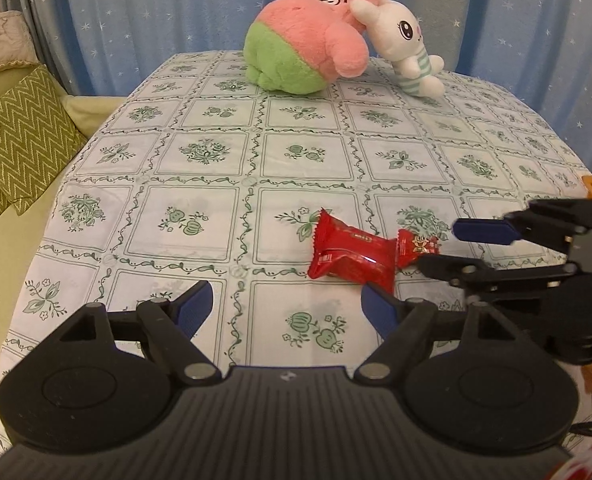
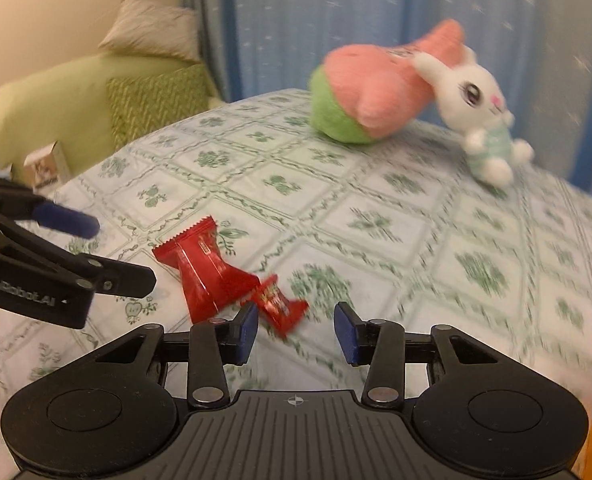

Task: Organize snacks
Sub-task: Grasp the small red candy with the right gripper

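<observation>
A table under a white cloth (image 1: 199,184) with green flower squares stands before blue starred curtains (image 1: 167,4), two plush toys (image 1: 304,48) at its far end and green cushions (image 1: 19,140) beside it. Two red snack packets (image 1: 350,254) lie touching near the front edge. The left gripper (image 1: 285,306) is spread wide and empty just short of them; the right gripper (image 2: 296,328) is parted, also empty, with the smaller packet (image 2: 279,306) lying just ahead of its tips.

White lettering "GenRobot.AI" runs along the black arm of the left gripper (image 2: 95,248) — clear in the right wrist view. The red snack packet (image 1: 352,256) carries a small label and a cartoon print — too small to read. Nothing else legible.
</observation>
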Available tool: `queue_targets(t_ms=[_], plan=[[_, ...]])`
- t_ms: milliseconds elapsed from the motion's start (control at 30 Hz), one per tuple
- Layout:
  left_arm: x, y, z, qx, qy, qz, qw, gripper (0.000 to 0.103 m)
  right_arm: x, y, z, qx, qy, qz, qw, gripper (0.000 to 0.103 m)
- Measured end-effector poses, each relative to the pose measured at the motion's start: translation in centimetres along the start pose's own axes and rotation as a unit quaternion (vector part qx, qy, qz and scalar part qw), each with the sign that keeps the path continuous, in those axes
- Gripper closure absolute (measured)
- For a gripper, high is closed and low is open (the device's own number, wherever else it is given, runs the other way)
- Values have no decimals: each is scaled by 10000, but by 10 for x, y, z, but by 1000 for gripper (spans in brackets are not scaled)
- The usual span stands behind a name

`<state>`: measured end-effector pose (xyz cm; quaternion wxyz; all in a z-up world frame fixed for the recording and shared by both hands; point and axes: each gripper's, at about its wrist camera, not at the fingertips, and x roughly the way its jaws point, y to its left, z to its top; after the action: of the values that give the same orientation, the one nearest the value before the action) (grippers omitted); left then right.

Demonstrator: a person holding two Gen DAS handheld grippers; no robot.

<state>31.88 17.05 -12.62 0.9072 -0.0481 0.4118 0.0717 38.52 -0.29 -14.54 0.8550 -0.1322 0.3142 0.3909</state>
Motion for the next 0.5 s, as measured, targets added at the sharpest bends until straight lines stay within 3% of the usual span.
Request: queue_targets(t_ms=[100, 233, 267, 500], plan=[[1, 4, 0, -93, -6, -14, 10000, 24, 11, 8, 4, -433, 34, -27, 9991, 61], [2, 8, -1, -246, 31, -78, 9997, 24, 19, 13, 5, -670, 91, 17, 9977, 79], [3, 8, -1, -275, 33, -111, 9996, 24, 19, 13, 5, -639, 110, 25, 9979, 83], [10, -10, 2, -301, 6, -610, 9977, 24, -4, -6, -5, 407, 60, -209, 9989, 85]])
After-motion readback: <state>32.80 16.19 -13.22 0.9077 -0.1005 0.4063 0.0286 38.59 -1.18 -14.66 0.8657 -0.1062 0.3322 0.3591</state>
